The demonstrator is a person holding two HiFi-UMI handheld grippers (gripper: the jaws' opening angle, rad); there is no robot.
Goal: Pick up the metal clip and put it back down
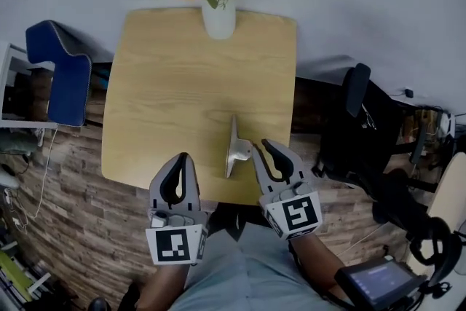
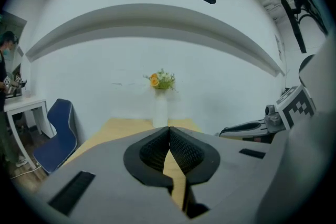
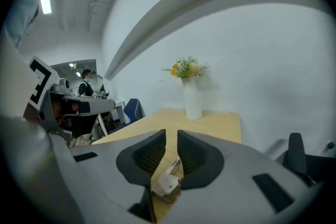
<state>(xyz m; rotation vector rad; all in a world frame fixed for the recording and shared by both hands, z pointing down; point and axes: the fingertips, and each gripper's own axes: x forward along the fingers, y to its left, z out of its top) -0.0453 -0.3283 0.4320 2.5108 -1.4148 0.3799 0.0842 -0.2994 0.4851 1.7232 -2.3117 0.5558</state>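
The metal clip (image 1: 234,148), a silvery bent piece, lies on the wooden table (image 1: 167,84) near its front edge. My right gripper (image 1: 261,146) hovers just right of it, jaws a narrow gap apart with nothing between them. In the right gripper view the clip (image 3: 168,179) shows below and behind the right gripper (image 3: 171,136). My left gripper (image 1: 184,157) hangs over the front edge, left of the clip and clear of it. In the left gripper view the tips of the left gripper (image 2: 168,128) touch, and the clip is hidden.
A white vase with flowers (image 1: 218,17) stands at the table's far edge, against the wall. A blue chair (image 1: 62,69) sits to the left and a black office chair (image 1: 357,95) to the right. The person's legs are at the front edge.
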